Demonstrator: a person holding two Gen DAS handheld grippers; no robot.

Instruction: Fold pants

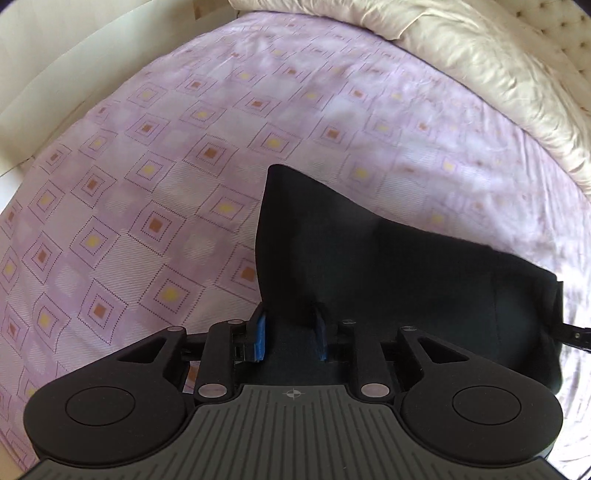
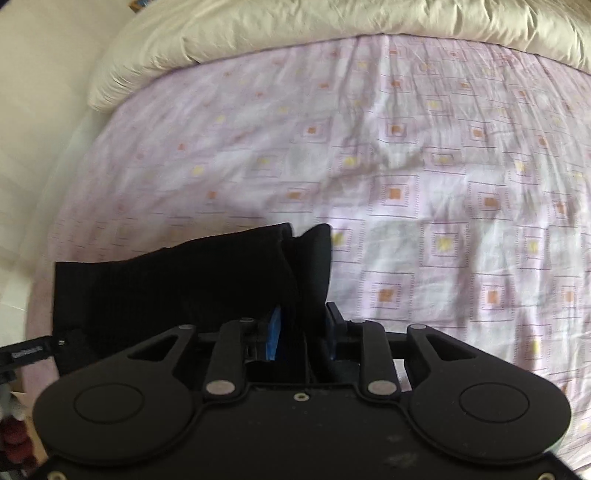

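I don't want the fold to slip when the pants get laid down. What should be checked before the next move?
1. Left gripper shut on the pants: ok.
2. Right gripper shut on the pants: ok.
3. Cloth stretched between the two grippers without sagging: ok.
4. Bedsheet ahead free of objects: ok.
5. Quilt apart from the pants: ok.
6. Lower part of the pants hanging straight: cannot tell, hidden.

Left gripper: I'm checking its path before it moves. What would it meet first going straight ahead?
The black pants it already clamps; the left gripper is shut on them. Beyond, probably the lilac bedsheet, though depth is unclear.
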